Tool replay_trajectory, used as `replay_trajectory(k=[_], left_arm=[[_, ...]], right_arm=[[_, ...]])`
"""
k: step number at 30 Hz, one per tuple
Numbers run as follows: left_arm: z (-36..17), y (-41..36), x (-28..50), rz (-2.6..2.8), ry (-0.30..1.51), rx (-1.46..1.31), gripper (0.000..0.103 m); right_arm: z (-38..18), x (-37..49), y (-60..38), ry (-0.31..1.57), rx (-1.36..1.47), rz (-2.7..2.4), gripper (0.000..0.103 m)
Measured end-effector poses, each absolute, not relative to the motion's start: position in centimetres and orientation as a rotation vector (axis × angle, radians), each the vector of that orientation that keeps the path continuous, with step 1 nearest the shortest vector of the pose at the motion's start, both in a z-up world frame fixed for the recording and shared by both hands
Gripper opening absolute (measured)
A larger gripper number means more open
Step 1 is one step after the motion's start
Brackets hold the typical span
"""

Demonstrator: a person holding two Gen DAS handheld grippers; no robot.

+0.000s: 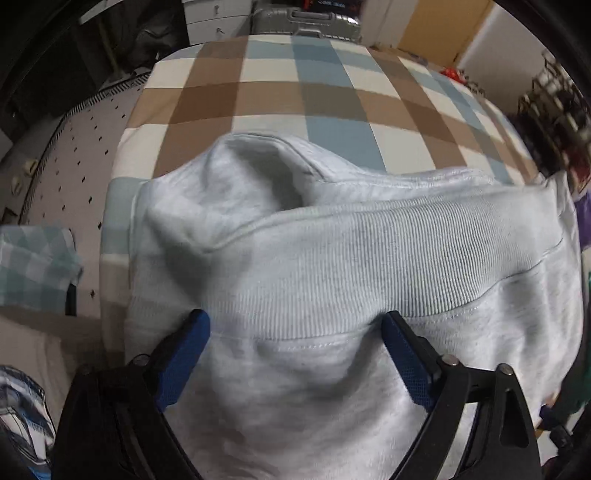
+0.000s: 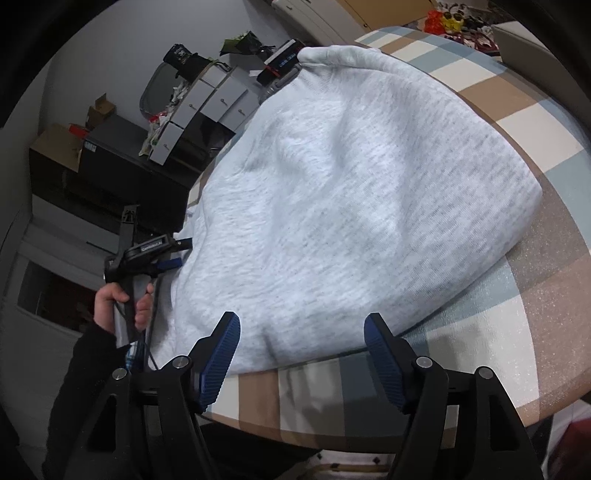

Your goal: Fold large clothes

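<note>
- We see a pale grey sweatshirt (image 1: 332,258) lying folded over on a checked bed cover (image 1: 280,92), filling the centre and 6 o'clock part of the left wrist view.
- Its ribbed band (image 1: 388,254) runs across that view from 9 to 3 o'clock, and a bulged fold rises toward 11 o'clock.
- Our left gripper (image 1: 295,332) has its jaws wide, one blue pad (image 1: 184,362) at 7 o'clock and the other at 5 o'clock, with the cloth lying between them and nothing pinched.
- In the right wrist view the sweatshirt (image 2: 351,192) spreads from 12 o'clock to the centre, with its near edge at 6 o'clock just beyond the fingertips.
- Our right gripper (image 2: 301,328) is also spread wide, hovering at that near edge above the cover (image 2: 498,314); we cannot tell whether the pads touch the cloth.
- At 9 o'clock in that view the left hand (image 2: 118,302) grips the other tool's handle beside the sweatshirt.
- A silver suitcase (image 1: 306,18) stands past the bed at 12 o'clock in the left view.
- Grey drawers (image 2: 207,110) sit at 10 o'clock in the right view.
</note>
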State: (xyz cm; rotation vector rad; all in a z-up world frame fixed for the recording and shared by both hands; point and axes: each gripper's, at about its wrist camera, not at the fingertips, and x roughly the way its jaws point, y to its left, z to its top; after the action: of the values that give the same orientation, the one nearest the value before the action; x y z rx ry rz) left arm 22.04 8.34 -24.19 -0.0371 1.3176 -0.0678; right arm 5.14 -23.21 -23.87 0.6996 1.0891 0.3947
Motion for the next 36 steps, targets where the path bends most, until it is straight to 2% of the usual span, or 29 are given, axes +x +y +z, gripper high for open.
replay_trajectory(k=[1, 4, 7, 11, 16, 24, 25, 28, 33, 36], left_arm=[[-23.9, 8.3, 22.2, -0.068, 1.335, -0.038, 0.092], [-21.0, 6.2, 22.6, -0.005, 1.272, 0.075, 0.075], [-16.3, -0.5, 21.3, -0.070, 1.080, 0.312, 0.076], [-14.0, -9.5, 21.1, -0.270, 1.033, 0.424, 0.077], [-14.5, -15.8, 21.9, -0.426, 1.103, 0.364, 0.077], [-24.8, -14.9, 29.9, -0.369, 1.362, 0.191, 0.077], [-25.1, -14.9, 30.0, -0.368, 1.363, 0.168, 0.082], [-24.7, -15.8, 30.0, -0.347, 1.350, 0.225, 0.084], [-18.1, -18.3, 29.4, -0.494, 1.229, 0.146, 0.084], [-17.7, -20.7, 29.3, -0.587, 1.229, 0.147, 0.084]], right_arm=[[-23.9, 5.2, -23.3, 1.089, 0.703, 0.391, 0.071], [-23.7, 5.1, -23.2, 1.085, 0.695, 0.385, 0.071], [-23.6, 5.2, -22.7, 1.090, 0.688, 0.394, 0.071], [-23.6, 5.2, -21.8, 1.103, 0.668, 0.423, 0.072], [-23.7, 5.1, -22.6, 1.101, 0.683, 0.421, 0.072], [-24.6, 5.6, -24.5, 1.105, 0.785, 0.413, 0.074], [-24.5, 5.7, -24.4, 1.104, 0.779, 0.415, 0.074], [-24.3, 5.6, -24.1, 1.093, 0.767, 0.431, 0.074], [-24.1, 5.5, -23.2, 1.094, 0.780, 0.468, 0.074], [-24.1, 5.6, -23.0, 1.094, 0.798, 0.483, 0.074]])
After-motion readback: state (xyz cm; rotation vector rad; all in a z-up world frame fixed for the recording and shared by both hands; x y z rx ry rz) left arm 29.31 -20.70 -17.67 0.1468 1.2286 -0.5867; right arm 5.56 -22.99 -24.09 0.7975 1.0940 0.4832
